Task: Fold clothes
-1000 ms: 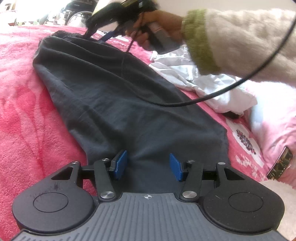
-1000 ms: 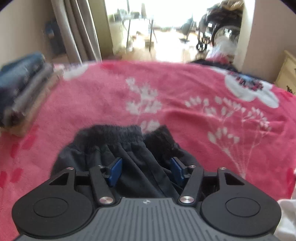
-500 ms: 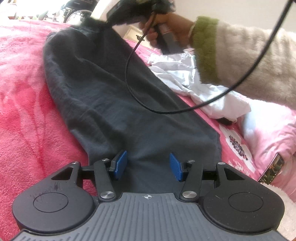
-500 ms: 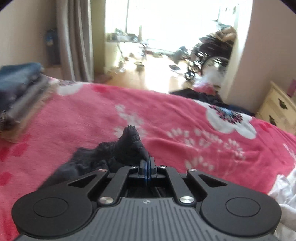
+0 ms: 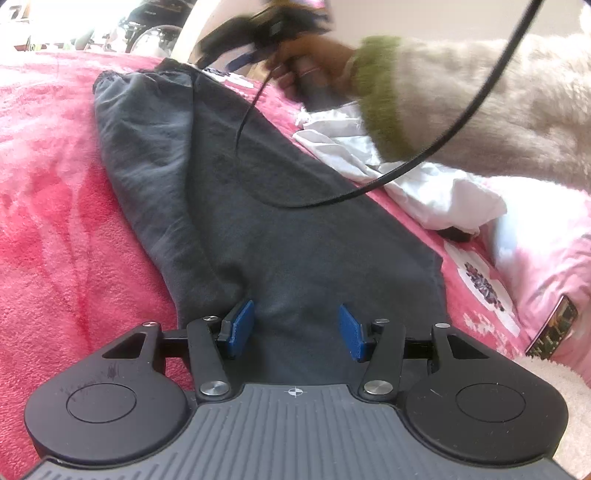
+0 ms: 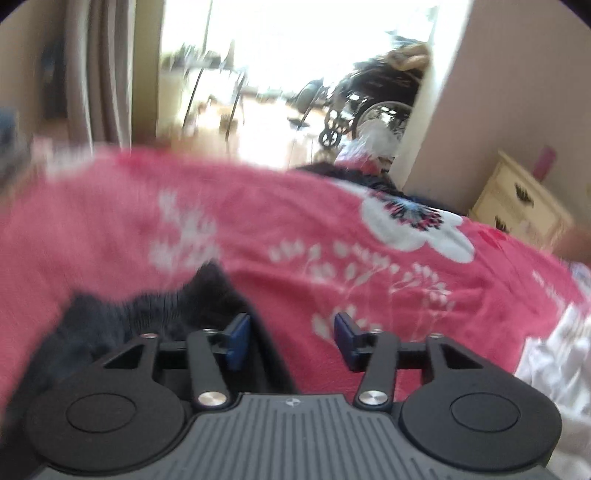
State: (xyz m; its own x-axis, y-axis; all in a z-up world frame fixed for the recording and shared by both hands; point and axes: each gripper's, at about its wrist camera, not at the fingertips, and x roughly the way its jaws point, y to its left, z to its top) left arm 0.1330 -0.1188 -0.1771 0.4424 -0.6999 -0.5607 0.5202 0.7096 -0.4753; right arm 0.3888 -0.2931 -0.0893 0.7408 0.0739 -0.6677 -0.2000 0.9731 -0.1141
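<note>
The dark grey trousers (image 5: 266, 206) lie lengthwise on the red blanket (image 5: 55, 206), running straight ahead of the left gripper (image 5: 295, 326) from between its fingers to the gathered waistband at the far end. One hem end sits directly under that gripper, whose blue pads (image 5: 238, 326) stand wide apart above the cloth, gripping nothing. A lengthwise fold ridges the trousers ahead and to the left of it.

In the right wrist view, the waistband (image 6: 177, 306) shows as a dark, blurred mound ahead and to the left of the right gripper (image 6: 291, 341). The cloth reaches up to the left pad; whether it touches is unclear through the blur. The fingers are spread, with only blanket between the pads.

From the left gripper, the right gripper (image 5: 255, 27) appears far ahead, above the waistband end, held by a hand (image 5: 310, 70) in a fuzzy cream sleeve (image 5: 491, 96) with a green cuff. A black cable (image 5: 424, 158) loops down from it onto the trousers.

Ahead and to the right of the left gripper lies a crumpled white garment (image 5: 417, 181), beside the trousers. Farther right sits a pink pillow (image 5: 543, 236).

Ahead of the right gripper, beyond the blanket, stand a wheelchair (image 6: 369, 107), a curtain (image 6: 99, 74) to the left, and a cream dresser (image 6: 524, 203) to the right. No container shows in either view.
</note>
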